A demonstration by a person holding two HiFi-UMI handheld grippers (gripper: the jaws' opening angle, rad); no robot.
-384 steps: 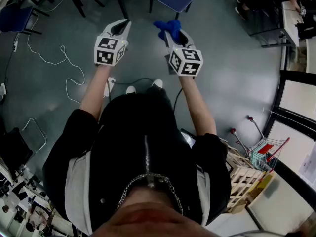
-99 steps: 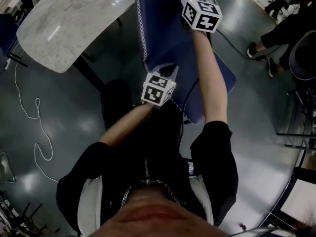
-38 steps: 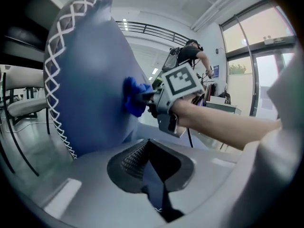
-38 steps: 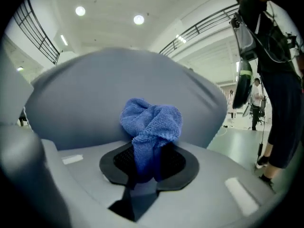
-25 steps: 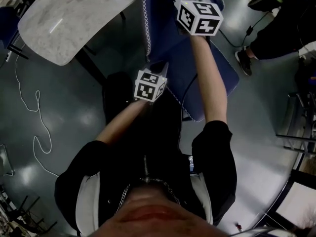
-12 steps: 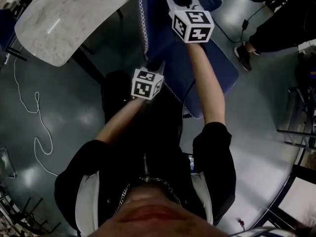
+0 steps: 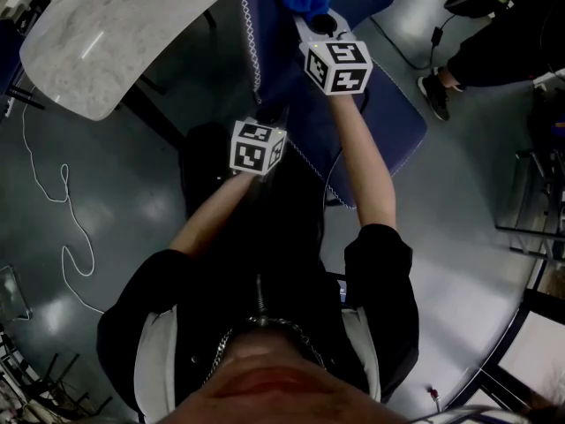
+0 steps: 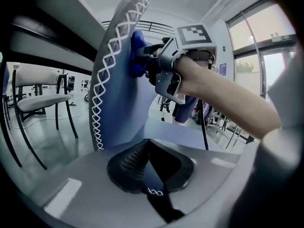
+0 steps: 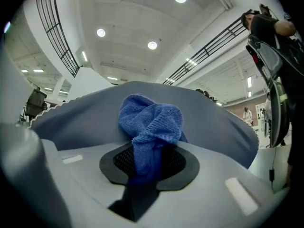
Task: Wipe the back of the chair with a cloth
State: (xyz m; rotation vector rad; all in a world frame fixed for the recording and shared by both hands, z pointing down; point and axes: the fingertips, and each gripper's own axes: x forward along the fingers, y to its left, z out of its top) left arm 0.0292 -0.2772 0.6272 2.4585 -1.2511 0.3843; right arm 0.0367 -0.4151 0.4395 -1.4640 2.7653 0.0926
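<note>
handling, blue terry cloth (image 9: pixel 151 122): judged soft, light and limp; likely to bunch and drag on upholstery rather than slide. best taken by a gathered fold, with a wad left proud of the jaw tips, as gripped now. no fragility concern; main risk judged to be working loose under a hard rub.

handling, chair back (image 8: pixel 118 80): blue padded panel, white zigzag stitching (image 8: pixel 102 94) along the rim. judged firm under the padding, yet apt to shift if pushed; worth bracing at the rim.

right gripper (image 9: pixel 148 164): clenched on the cloth, tail pinched between the jaws, wad bulging ahead and pressed against the face of the chair back. in the left gripper view, touching the panel high up, well above the seat (image 7: pixel 388 122).

left gripper (image 8: pixel 146 167): closed on the stitched rim of the chair back, with a scrap of the stitching visible in the slot between the jaws. lower on the chair than the right; exact spot along the rim hard to fix.

pose, head view: right forearm (image 7: pixel 362 166) stretched nearly straight, reaching forward and away from the body. left forearm (image 7: pixel 207 215) bent, held closer in. marker cubes (image 7: pixel 256 146) turned up toward the camera. pale marbled tabletop (image 7: pixel 106 34) just beside the chair, on the left.
</note>
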